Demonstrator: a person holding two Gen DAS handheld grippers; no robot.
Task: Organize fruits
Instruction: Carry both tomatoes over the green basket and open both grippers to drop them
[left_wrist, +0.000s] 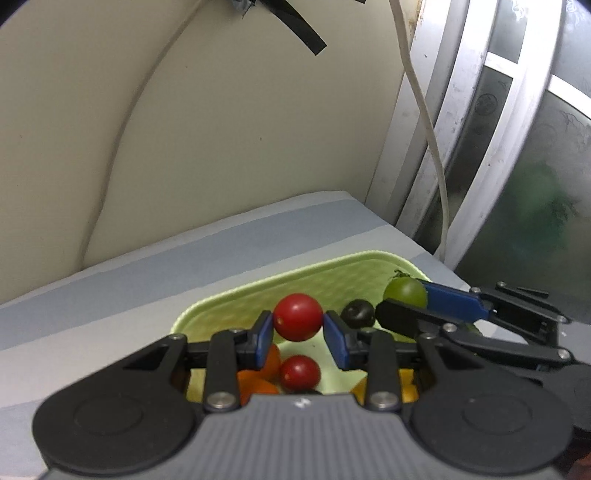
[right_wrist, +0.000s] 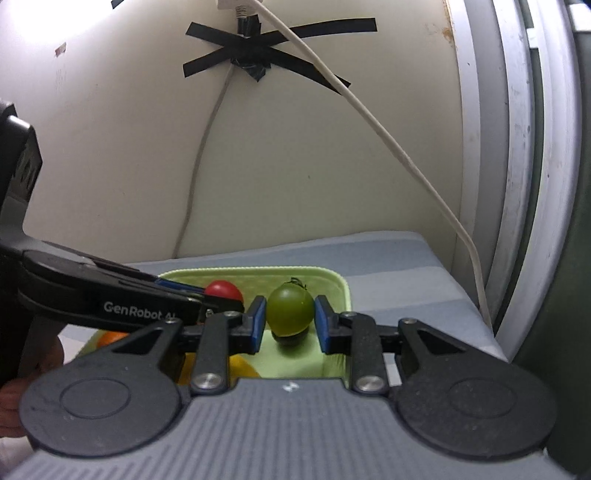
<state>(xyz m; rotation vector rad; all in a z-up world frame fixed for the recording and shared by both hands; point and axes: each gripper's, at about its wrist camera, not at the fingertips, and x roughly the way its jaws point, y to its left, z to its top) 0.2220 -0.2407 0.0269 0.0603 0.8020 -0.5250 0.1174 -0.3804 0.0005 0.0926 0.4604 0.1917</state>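
Note:
My left gripper is shut on a red cherry tomato, its blue pads pressed to both sides, above a light green tray. From the right, my right gripper reaches over the tray's far corner with a green tomato at its tip. In the right wrist view the right gripper is shut on that green tomato, which hangs over a dark fruit in the tray. The left gripper comes in from the left with the red tomato.
Inside the tray lie another red tomato, orange fruits, a dark fruit and something yellow. The tray sits on a striped blue-grey cloth against a cream wall. A white cable hangs near the window frame on the right.

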